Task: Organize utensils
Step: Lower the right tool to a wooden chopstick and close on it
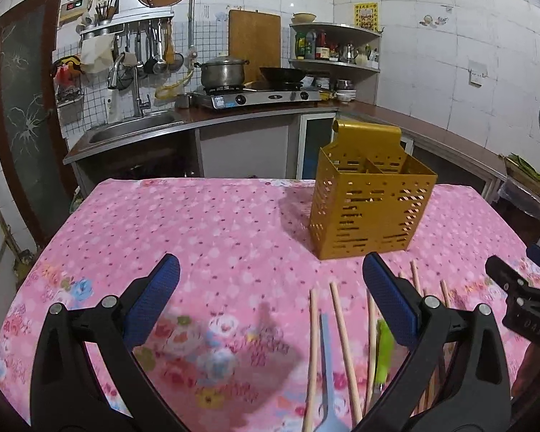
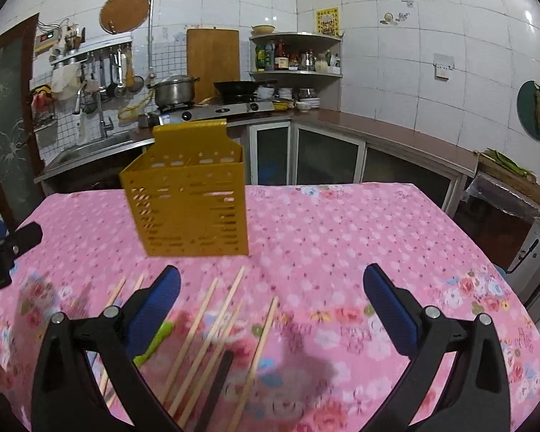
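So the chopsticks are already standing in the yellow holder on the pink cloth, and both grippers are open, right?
Not quite. The left wrist view shows the chopsticks lying flat on the pink cloth in front of the yellow holder. The left gripper and right gripper are indeed open.

One gold perforated metal utensil caddy stood on the pink floral tabletop, and the left wrist view showed three open compartments in its top. Pale wooden chopsticks lay in front of it: at least six could be counted in the right wrist view, though the gripper's fingers hid parts of the spread, so the exact total could not be told. Among them lay one light-green plastic utensil, one light-blue plastic utensil handle, seen only from the left wrist, and one dark flat stick-like utensil, seen only from the right wrist.
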Tool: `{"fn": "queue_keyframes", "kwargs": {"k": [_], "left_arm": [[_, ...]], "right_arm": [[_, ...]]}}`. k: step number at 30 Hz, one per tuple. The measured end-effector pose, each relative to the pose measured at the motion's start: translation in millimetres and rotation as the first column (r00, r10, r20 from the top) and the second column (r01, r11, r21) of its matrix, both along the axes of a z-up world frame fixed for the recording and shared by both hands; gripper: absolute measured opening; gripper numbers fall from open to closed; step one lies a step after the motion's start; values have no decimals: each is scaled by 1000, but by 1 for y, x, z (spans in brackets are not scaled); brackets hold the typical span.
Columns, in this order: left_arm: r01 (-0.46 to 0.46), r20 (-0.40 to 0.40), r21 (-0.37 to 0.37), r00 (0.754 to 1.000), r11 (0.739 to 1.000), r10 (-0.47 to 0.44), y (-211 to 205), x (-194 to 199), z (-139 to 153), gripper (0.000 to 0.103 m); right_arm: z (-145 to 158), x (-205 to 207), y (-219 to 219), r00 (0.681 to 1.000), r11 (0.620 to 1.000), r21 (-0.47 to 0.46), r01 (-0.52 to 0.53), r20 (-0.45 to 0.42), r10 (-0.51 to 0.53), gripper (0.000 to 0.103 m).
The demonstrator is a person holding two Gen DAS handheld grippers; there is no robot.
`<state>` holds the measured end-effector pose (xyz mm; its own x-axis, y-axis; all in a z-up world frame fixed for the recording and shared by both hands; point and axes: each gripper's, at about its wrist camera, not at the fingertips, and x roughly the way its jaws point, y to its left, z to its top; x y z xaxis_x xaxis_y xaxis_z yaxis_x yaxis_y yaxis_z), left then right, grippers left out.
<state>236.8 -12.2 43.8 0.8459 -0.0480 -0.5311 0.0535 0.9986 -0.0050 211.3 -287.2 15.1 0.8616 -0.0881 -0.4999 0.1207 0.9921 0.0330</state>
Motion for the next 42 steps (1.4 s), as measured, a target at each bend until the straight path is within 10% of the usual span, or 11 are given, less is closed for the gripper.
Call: {"fn": "queue_keyframes", "kwargs": {"k": [26,30,42], "left_arm": [[35,-252,24,967,999,-27,-9,61,-77,98],[44,-302,-24,952,999,-49,-4,67,-83,97],[141,-388,-70,908,987,-157,-24,72,-92,48]], "right_arm": [[-68,60,-12,969,998,-47,36,-245,-46,98],[-72,60,-14,963,999,-22,29,-267,-34,86],[-87,71,-10,935,997,78,-18,-352,45,49]]}}
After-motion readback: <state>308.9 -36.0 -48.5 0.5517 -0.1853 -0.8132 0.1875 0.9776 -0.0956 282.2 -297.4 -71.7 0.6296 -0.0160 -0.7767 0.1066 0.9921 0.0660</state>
